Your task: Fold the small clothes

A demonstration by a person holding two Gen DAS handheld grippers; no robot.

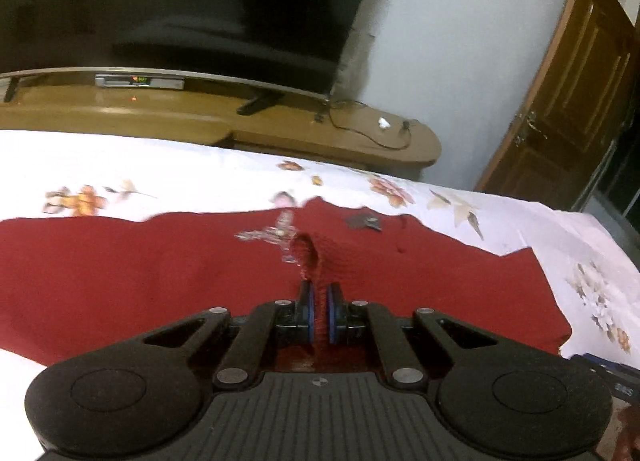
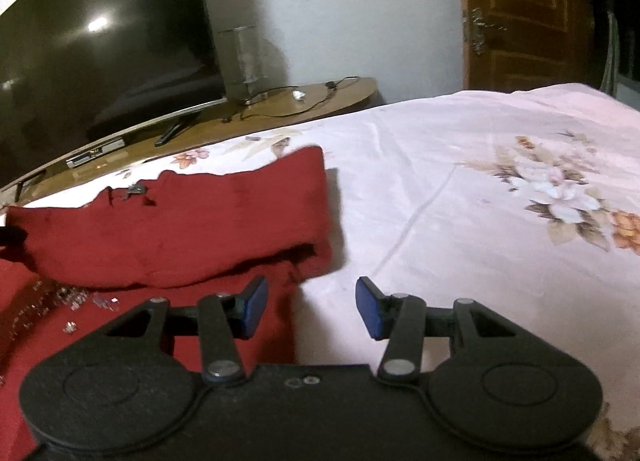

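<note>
The red garment [image 1: 160, 277] lay spread across a bed covered by a white floral sheet [image 1: 160, 169], its sequinned decoration [image 1: 276, 235] facing up near the middle. The left claw [image 1: 320, 315] was clamped on a ridge of the red fabric, the blue pads [image 1: 307, 313] pressed close with cloth bunched between them and a raised fold running forward from the tips. In the right wrist view, one part of the garment [image 2: 180, 229] was folded over onto the rest, its outer edge ending at the bare sheet [image 2: 440, 181]. The right claw [image 2: 312, 307] stood wide apart and held nothing, its left pad [image 2: 254, 307] over red cloth and its right pad [image 2: 370, 309] over the sheet. Beyond the bed stood a wooden TV stand [image 1: 280, 129] carrying a dark television [image 1: 180, 9], with a brown door [image 1: 568, 93] off to the right.
</note>
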